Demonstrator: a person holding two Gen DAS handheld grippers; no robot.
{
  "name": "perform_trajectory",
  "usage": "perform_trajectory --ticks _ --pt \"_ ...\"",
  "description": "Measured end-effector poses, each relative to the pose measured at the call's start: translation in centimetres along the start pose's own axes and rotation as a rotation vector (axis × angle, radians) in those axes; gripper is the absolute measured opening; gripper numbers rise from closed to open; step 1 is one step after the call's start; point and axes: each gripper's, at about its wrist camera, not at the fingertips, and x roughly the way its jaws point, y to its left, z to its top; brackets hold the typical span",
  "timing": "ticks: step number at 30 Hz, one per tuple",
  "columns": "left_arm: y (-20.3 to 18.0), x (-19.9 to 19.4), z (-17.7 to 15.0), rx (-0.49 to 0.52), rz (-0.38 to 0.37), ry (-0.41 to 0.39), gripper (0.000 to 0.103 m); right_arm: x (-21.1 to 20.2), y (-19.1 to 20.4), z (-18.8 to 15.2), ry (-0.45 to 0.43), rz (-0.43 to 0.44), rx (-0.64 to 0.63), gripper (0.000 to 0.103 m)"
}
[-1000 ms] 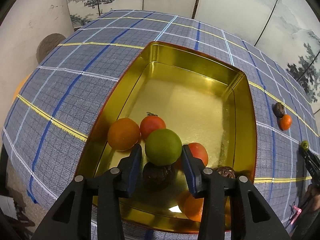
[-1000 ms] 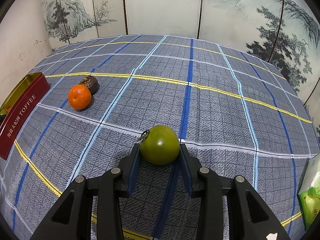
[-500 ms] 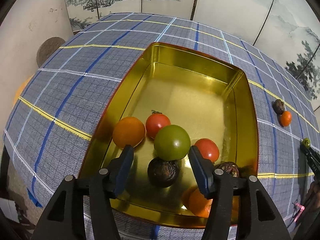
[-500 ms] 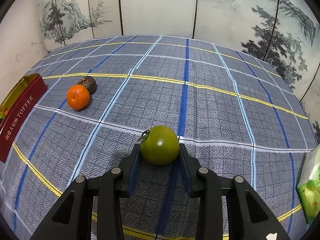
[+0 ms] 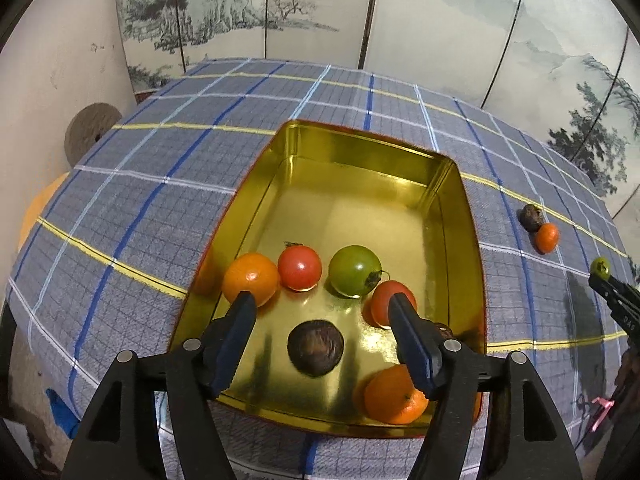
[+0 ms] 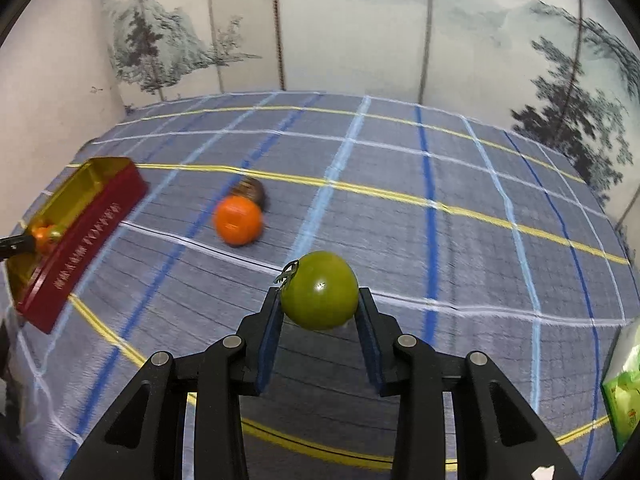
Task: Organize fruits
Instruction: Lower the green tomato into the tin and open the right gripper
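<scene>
A gold tin point(image 5: 440, 172) with red outer walls sits on the plaid cloth. Inside lie a green tomato point(image 5: 354, 270), two red tomatoes point(image 5: 299, 267), two oranges point(image 5: 250, 282) and a dark brown fruit point(image 5: 316, 347). My left gripper point(image 5: 322, 306) is open and empty above the tin's near end. My right gripper point(image 6: 318, 306) is shut on a second green tomato point(image 6: 320, 294), held above the cloth; it also shows in the left wrist view point(image 5: 600, 268). An orange point(image 6: 238, 220) and a dark fruit point(image 6: 250, 189) lie on the cloth.
The tin point(image 6: 80, 232) stands at the left in the right wrist view. A green packet point(image 6: 624, 392) lies at the right table edge. Painted screen panels stand behind the table. A brown disc point(image 5: 88, 128) leans on the left wall.
My left gripper opened, let the green tomato drop into the tin, and pulled back up. My right gripper lifted and swung left with its green tomato.
</scene>
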Motion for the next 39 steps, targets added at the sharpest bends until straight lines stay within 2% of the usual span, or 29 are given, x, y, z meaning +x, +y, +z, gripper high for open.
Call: perform_trajectory --ticks 4,14,21,29,39 --pt "0.8 -1.1 -0.3 -0.015 0.015 -0.035 0.070 -0.5 2.9 1.0 -0.019 0.069 -0.033 0.033" --pt "3.9 -3.1 -1.5 -0.056 0.081 -0.073 0.070 -1.6 13.6 3.1 -0.053 0.269 -0.194 0.033" --pt "6.0 -3.8 -2.1 -0.088 0.127 -0.079 0.070 -1.5 19.9 3.4 -0.036 0.364 -0.297 0.033" --pt "7.3 -4.4 -2.6 -0.091 0.163 -0.091 0.070 0.3 25.1 2.9 0.012 0.417 -0.378 0.033" --pt "8.7 -4.4 -2.9 -0.101 0.205 -0.089 0.070 2.2 27.4 2.2 0.057 0.402 -0.416 0.033"
